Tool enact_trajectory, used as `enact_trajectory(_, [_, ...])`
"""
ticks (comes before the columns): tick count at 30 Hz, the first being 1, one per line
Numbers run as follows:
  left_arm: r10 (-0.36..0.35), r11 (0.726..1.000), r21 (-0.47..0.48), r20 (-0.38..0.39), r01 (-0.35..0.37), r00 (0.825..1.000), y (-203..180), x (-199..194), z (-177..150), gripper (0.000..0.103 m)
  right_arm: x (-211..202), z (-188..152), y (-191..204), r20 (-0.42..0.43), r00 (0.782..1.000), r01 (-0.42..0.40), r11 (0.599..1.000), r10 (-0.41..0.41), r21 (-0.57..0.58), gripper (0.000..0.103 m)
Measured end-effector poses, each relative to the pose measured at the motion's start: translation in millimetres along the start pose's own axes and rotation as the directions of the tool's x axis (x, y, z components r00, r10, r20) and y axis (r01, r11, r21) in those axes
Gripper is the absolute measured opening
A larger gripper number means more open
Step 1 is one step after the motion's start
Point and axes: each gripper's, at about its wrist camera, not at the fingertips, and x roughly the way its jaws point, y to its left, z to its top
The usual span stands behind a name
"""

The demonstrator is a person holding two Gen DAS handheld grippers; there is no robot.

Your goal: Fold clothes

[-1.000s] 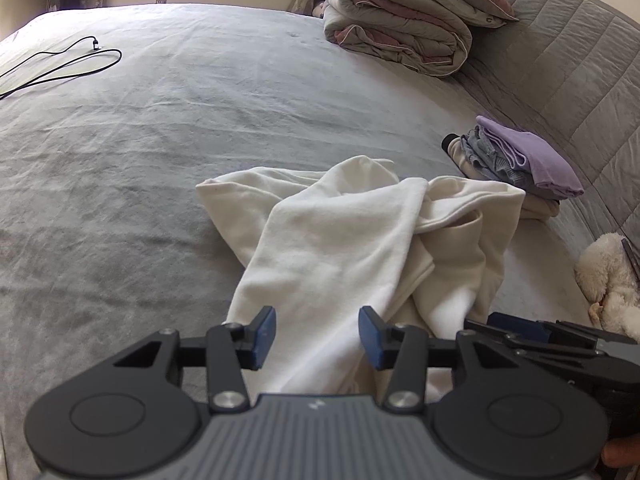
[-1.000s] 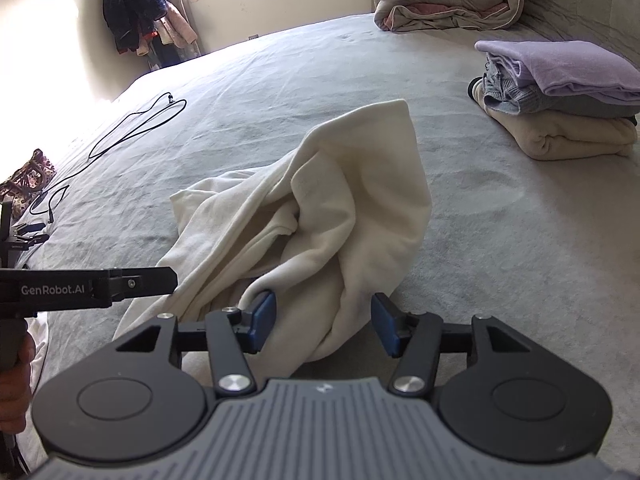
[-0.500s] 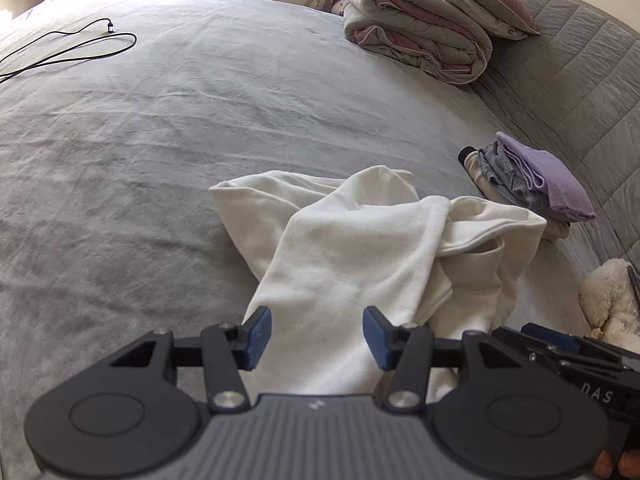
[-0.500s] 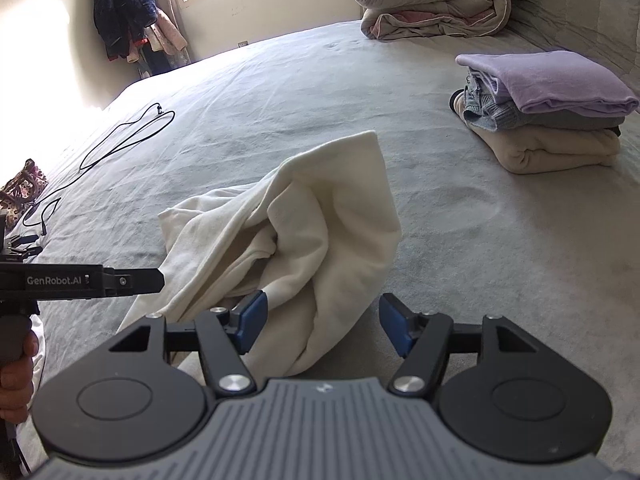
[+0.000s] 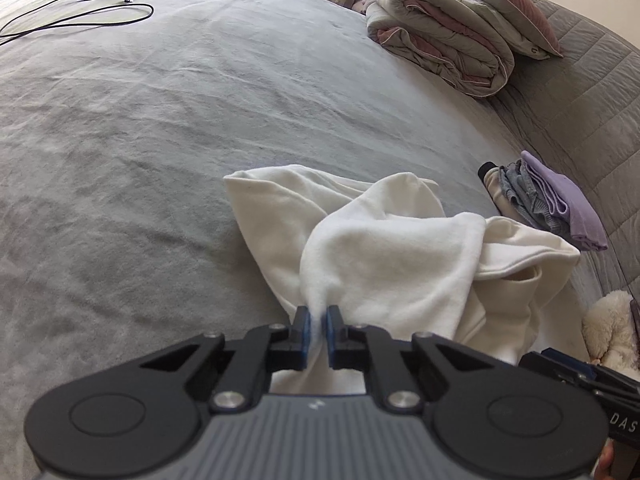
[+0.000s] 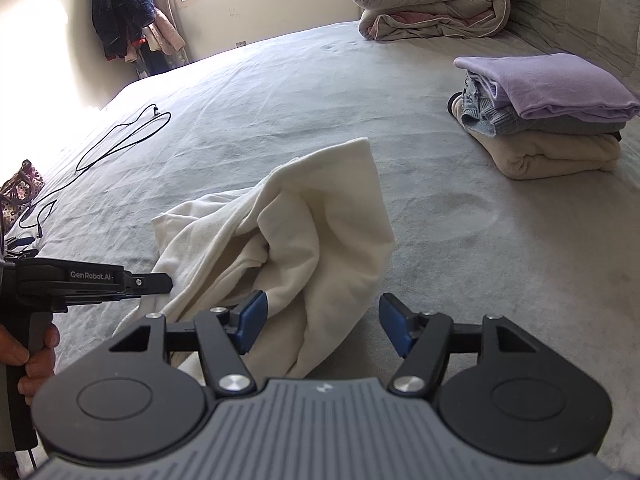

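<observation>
- Left wrist view: the cream garment (image 5: pixel 384 256) lies crumpled on the grey bed (image 5: pixel 160 140), and a pinch of its near edge sits between the left gripper (image 5: pixel 315 330) jaws, which are closing and already clenched on the cloth.
- Right wrist view: the right gripper (image 6: pixel 320 326) hovers with jaws released and wide; the garment's near fold hangs between them, touching the left pad only.
- Well to the right rests a stack of folded clothes (image 6: pixel 548 116), lilac on top.
- A folded duvet (image 6: pixel 432 0) and a black cable (image 6: pixel 116 148) lie farther off.
</observation>
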Motion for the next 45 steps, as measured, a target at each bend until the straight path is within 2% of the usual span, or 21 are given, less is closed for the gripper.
enact_trajectory(2, [-0.012, 1.000, -0.002, 0.030, 0.012, 0.999, -2, -12, 0, 0.007, -2, 0, 0, 0.000, 1.000, 0.000, 1.000, 0.000, 0.002, 0.066])
enact_trajectory(6, [-0.088, 0.996, -0.008, 0.101, 0.089, 0.991, -11, -43, 3, 0.007, -9, 1, 6, 0.010, 1.000, -0.017, 1.000, 0.017, -0.012, 0.066])
enact_trajectory(9, [-0.126, 0.992, 0.031, 0.138, 0.123, 0.982, -22, -64, 1, 0.007, -17, 5, 12, 0.025, 0.999, -0.035, 0.999, 0.036, -0.032, 0.066])
enact_trajectory(13, [-0.166, 0.986, 0.042, 0.170, 0.161, 0.971, -30, -89, -5, 0.007, -29, 15, 14, 0.045, 0.997, -0.062, 0.998, 0.062, -0.019, 0.066])
enact_trajectory(15, [-0.200, 0.980, 0.059, 0.177, 0.192, 0.964, -37, -97, -13, 0.007, -35, 19, 14, 0.057, 0.993, -0.102, 0.995, 0.102, -0.002, 0.066])
enact_trajectory(19, [-0.303, 0.952, 0.086, 0.140, 0.294, 0.943, -55, -98, -34, 0.007, -45, 25, 14, 0.056, 0.976, -0.212, 0.975, 0.209, 0.060, 0.066])
enact_trajectory(24, [-0.386, 0.917, 0.137, 0.075, 0.374, 0.919, -77, -90, -61, 0.007, -55, 29, 13, 0.057, 0.958, -0.287, 0.952, 0.283, 0.105, 0.066])
enact_trajectory(27, [-0.425, 0.896, 0.166, 0.045, 0.413, 0.904, -88, -87, -73, 0.006, -51, 28, 16, 0.031, 0.959, -0.284, 0.953, 0.283, 0.107, 0.066])
enact_trajectory(30, [-0.438, 0.882, 0.200, 0.018, 0.426, 0.899, -97, -85, -83, 0.006, -45, 25, 22, 0.011, 0.956, -0.291, 0.951, 0.292, 0.105, 0.063])
enact_trajectory(32, [-0.436, 0.880, 0.212, 0.008, 0.425, 0.900, -100, -83, -86, 0.006, -43, 24, 27, 0.008, 0.957, -0.291, 0.953, 0.292, 0.079, 0.060])
enact_trajectory(33, [-0.434, 0.881, 0.214, 0.006, 0.423, 0.901, -101, -82, -86, 0.007, -42, 23, 29, 0.009, 0.959, -0.284, 0.957, 0.284, 0.063, 0.050])
enact_trajectory(34, [-0.432, 0.881, 0.216, 0.004, 0.421, 0.902, -101, -81, -87, 0.007, -38, 22, 29, 0.002, 0.964, -0.266, 0.963, 0.266, 0.051, 0.032])
enact_trajectory(36, [-0.426, 0.885, 0.213, 0.005, 0.415, 0.905, -97, -81, -86, 0.007, -29, 21, 27, -0.020, 0.975, -0.219, 0.975, 0.220, 0.031, 0.009])
enact_trajectory(40, [-0.432, 0.888, 0.184, 0.014, 0.422, 0.902, -82, -84, -80, 0.008, -26, 20, 11, -0.010, 0.982, -0.188, 0.980, 0.189, 0.064, 0.005])
enact_trajectory(42, [-0.428, 0.893, 0.168, 0.023, 0.419, 0.904, -73, -85, -76, 0.013, -29, 21, 5, 0.003, 0.985, -0.171, 0.983, 0.171, 0.063, 0.005])
enact_trajectory(45, [-0.372, 0.920, 0.149, 0.048, 0.362, 0.927, -59, -81, -67, 0.032, -33, 22, -5, 0.016, 0.990, -0.144, 0.988, 0.144, 0.060, 0.005])
